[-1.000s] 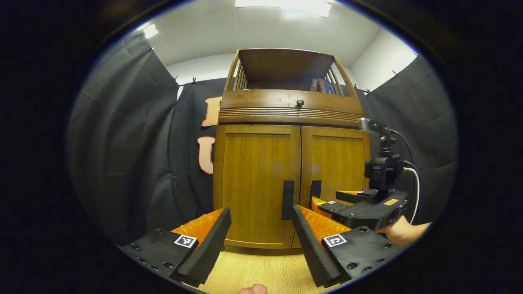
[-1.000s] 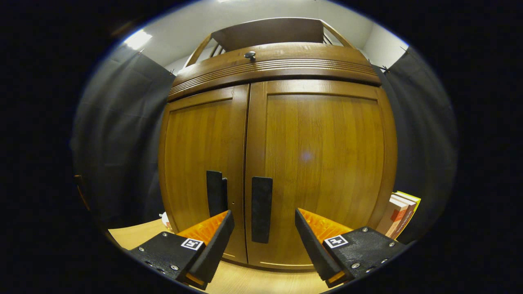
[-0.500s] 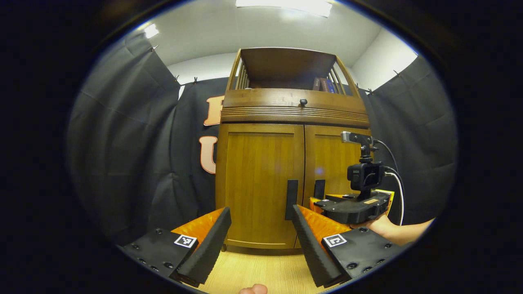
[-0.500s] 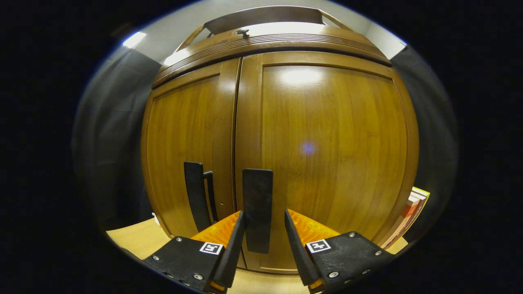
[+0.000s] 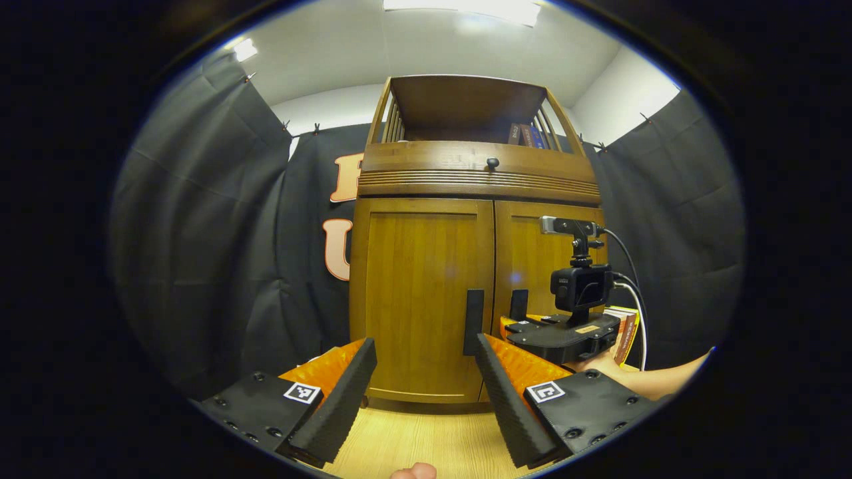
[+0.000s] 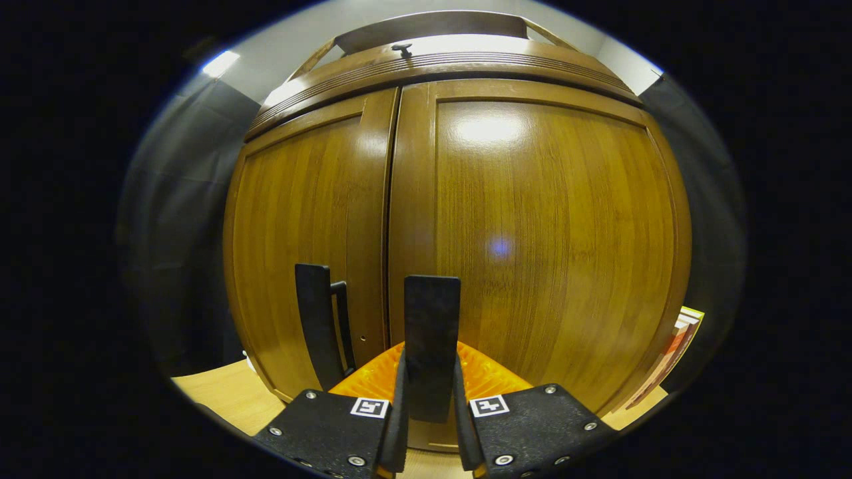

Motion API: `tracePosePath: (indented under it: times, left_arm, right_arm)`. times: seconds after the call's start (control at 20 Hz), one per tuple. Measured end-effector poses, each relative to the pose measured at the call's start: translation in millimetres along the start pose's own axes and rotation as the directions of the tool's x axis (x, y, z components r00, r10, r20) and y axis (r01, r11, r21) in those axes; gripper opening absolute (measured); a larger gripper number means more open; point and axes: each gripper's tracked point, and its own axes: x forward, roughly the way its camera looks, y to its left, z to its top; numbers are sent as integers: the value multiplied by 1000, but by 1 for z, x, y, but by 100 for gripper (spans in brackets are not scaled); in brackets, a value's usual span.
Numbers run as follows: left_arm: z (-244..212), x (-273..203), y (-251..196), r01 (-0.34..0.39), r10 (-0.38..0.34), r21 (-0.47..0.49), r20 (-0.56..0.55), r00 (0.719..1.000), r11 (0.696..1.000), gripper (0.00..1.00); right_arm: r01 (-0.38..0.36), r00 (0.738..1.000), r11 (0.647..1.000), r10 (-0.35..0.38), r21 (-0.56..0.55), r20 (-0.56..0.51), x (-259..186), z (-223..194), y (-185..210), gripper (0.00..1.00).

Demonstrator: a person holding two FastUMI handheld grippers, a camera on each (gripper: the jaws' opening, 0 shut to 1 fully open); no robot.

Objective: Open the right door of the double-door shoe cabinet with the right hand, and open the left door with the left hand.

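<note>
the right gripper (image 6: 429, 426) has its fingers pressed on both sides of the flat black upright handle (image 6: 431, 346) of the brown wooden cabinet's right door (image 6: 552, 233); the left gripper (image 5: 423, 392) is spread wide, holding nothing, short of the closed left door (image 5: 419, 293) and its black handle (image 5: 473, 313)

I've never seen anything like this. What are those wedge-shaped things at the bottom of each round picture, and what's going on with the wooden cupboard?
No robot here: a person holds hand-held tongs in each hand, with a camera riding on each. The wedges are each tool's two fingers. In the right gripper view, the right tongs are closed on the right door handle of the shoe cabinet, ready to pull. In the left gripper view, the left tongs are open, apart from the left door handle. Both doors look shut. Some books stand beside the cabinet.
</note>
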Motion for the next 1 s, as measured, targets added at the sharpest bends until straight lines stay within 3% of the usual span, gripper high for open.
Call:
tracePosePath:
  times: [0.05, 0.35, 0.45, 0.7, 0.85, 1.0]
  left_arm:
    - [-1, 0, -1, 2, -2, 5, -4, 1000, 1000, 94]
    - [7, -8, -4, 11, -11, 37, 14, 1000, 999, 94]
    - [7, -11, -5, 7, -8, 38, 16, 1000, 999, 99]
    - [6, -19, -12, 12, -13, 50, 15, 1000, 999, 94]
    - [5, -21, -18, 21, -21, 59, 14, 1000, 998, 99]
    - [3, -25, -25, 36, -37, 50, 13, 999, 998, 94]
  right_arm:
    - [2, 1000, 1000, -1, 11, -13, -1, -2, -1, 30]
    - [-32, 999, 999, 32, 8, -18, -26, -4, 0, 23]
    - [-54, 998, 998, 54, 15, -18, -46, -5, 1, 20]
    - [-74, 997, 997, 75, 36, -24, -104, -2, -8, 23]
    - [-79, 997, 996, 79, 42, -16, -129, 1, -17, 23]
    - [-55, 998, 998, 56, 32, -24, -152, -3, -27, 23]
